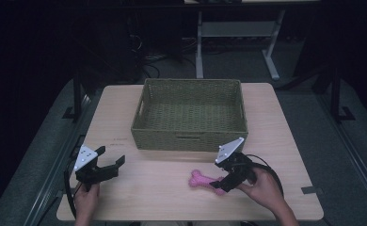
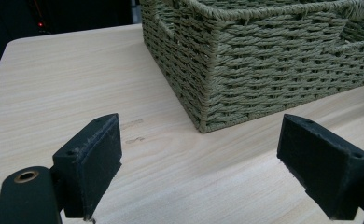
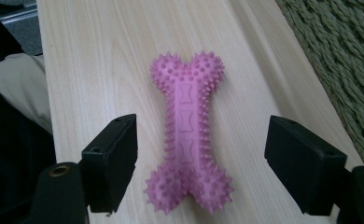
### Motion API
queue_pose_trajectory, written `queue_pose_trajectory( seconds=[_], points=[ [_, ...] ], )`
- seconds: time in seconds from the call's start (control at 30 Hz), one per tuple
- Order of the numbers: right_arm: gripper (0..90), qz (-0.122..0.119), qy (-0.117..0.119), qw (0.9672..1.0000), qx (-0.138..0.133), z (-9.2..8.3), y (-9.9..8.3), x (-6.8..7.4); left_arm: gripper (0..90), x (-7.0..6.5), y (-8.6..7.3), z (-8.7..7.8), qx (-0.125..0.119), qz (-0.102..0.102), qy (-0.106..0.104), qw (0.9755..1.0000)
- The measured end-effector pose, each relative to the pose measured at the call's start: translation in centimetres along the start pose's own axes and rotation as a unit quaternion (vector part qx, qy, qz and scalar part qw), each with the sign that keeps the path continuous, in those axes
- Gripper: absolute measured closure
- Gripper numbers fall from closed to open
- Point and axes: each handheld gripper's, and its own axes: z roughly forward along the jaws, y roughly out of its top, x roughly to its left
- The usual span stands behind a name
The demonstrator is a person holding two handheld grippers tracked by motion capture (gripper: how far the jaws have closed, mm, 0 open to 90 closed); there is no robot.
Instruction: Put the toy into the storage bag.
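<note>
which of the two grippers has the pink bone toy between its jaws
The right gripper: its open jaws straddle the spiky pink rubber bone. The left gripper has bare tabletop between its jaws.

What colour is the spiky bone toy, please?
Pink; the bone toy shows best in the right gripper view.

A green woven basket [image 1: 189, 115] sits on the table [image 1: 120, 108].

Pink spiky bone toy [image 3: 188, 135], flat on the table, just before the basket [image 1: 189, 136].
</note>
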Motion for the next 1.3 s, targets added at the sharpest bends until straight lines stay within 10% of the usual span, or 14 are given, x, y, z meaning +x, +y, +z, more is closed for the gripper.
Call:
queue_pose_trajectory(
  seconds=[1.3],
  points=[
    [49.6, -0.044, 0.002, 0.9949, 0.09, 4.5, 1.4, 0.7, 13.3, 0.0, -0.1, -0.1, -0.002, -0.006, 0.0, 1.0]
  ],
)
